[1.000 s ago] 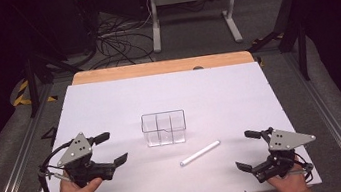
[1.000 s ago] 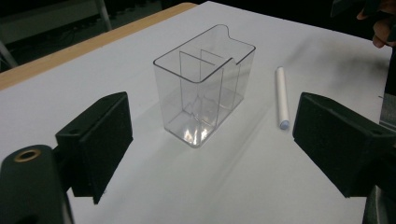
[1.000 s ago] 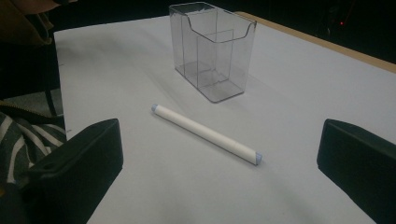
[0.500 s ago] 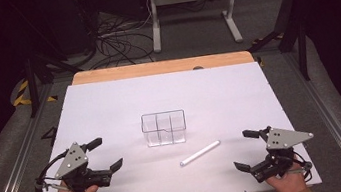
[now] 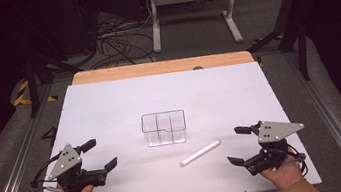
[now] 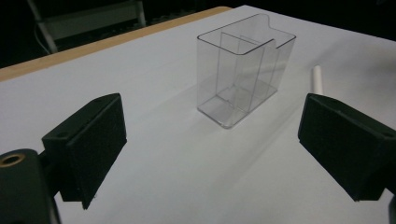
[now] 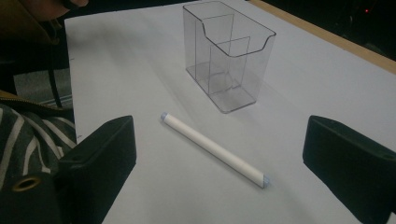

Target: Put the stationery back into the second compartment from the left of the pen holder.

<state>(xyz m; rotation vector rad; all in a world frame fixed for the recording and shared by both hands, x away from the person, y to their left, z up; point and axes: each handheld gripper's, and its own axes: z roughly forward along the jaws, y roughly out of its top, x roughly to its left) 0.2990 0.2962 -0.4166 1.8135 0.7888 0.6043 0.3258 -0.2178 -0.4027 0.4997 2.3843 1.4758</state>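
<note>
The white stick (image 5: 199,153) lies flat on the white table (image 5: 109,104), just in front of the clear divided holder (image 5: 164,127) and towards the person's right, apart from it with a strip of bare surface between. Its long axis runs on a diagonal in the high view: the near end points down and to the left, the far end up and to the right, towards the right gripper (image 5: 239,145). That gripper is plainly the nearer of the two; the stick sits ahead of it and inward, and in the right gripper view the stick (image 7: 214,149) lies between the lines of the two jaws but beyond their tips, slanting across the gap rather than square to it. The right jaws stand wide apart with nothing between them, and they have just been closing a little from their widest. The left gripper (image 5: 102,153) is also open and empty (its view looks past the holder (image 6: 243,70) to one end of the stick (image 6: 317,78) behind it), and the holder stands between it and the stick, so a reach from that side looks awkward. My reading is that the right hand must go forward and turn to cross the stick's axis. Counted: one stick, one holder, two grippers.
</note>
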